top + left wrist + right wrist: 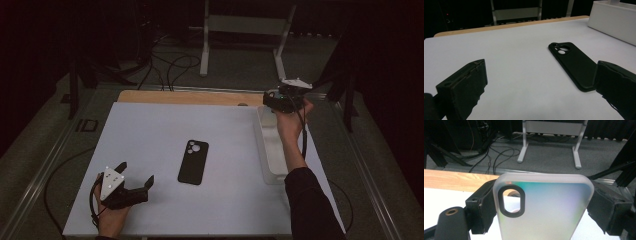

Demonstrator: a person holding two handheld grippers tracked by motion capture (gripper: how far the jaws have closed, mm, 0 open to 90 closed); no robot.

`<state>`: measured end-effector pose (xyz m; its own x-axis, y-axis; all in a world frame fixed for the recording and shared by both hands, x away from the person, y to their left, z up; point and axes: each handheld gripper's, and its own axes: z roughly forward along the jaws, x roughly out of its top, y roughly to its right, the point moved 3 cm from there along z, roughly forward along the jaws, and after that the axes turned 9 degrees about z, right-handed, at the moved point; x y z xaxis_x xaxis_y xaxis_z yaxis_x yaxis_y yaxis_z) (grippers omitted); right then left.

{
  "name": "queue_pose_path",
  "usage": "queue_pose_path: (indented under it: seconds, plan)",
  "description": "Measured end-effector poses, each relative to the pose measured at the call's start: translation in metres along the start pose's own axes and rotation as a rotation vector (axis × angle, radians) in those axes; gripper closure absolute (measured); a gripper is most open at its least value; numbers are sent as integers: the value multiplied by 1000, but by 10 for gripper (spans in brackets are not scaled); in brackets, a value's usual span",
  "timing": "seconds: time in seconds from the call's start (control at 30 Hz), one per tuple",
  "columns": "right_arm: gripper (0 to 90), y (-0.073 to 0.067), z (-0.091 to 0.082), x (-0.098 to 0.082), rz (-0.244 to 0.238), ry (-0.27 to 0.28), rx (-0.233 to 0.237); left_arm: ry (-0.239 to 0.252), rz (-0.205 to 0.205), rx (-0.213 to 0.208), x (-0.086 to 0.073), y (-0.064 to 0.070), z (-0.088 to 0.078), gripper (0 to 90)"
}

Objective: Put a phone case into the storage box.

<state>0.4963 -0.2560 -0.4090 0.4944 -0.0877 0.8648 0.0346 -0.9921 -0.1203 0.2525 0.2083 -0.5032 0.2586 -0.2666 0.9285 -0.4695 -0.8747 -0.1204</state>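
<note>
Dark room, cables and a grey metal stand on the floor behind; white surface (165,140) w/ a wooden strip along its far edge.

Right tool (283,99) is held up over the far end of the white bin (264,145) at the surface's right side. In the right gripper view its jaws are clamped on the two long edges of a translucent phone case (544,207), frosted w/ an iridescent sheen, camera cutout at upper left, case standing upright between the pads. So: jaws wide but loaded, holding the case.

Left tool (134,176) rests near the front-left corner of the surface, jaws spread wide w/ nothing between them. A black phone case (193,161) lies flat, back up, mid-surface, just to the right of that tool and apart from it; in the left gripper view it sits ahead, near the right-hand jaw.

Step in hand, as I read it: handling the translucent case at the bin, either just lifted out or about to go in; can't tell which.

Next move prob. calls for carrying the case clear of the bin wall, keeping the edge grip firm since the case is thin and flexy and could bow or pop out, then setting it flat. Left tool is well placed to take the black case: needs a short reach to the right and jaws lined up w/ its long edges.
</note>
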Motion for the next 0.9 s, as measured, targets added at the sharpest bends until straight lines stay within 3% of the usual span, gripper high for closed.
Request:
queue_pose_path:
  seconds: [0.9]
  plan:
    - [164,4,21,-34,-12,-82,-55,0,0,-2,0,0,0,0]
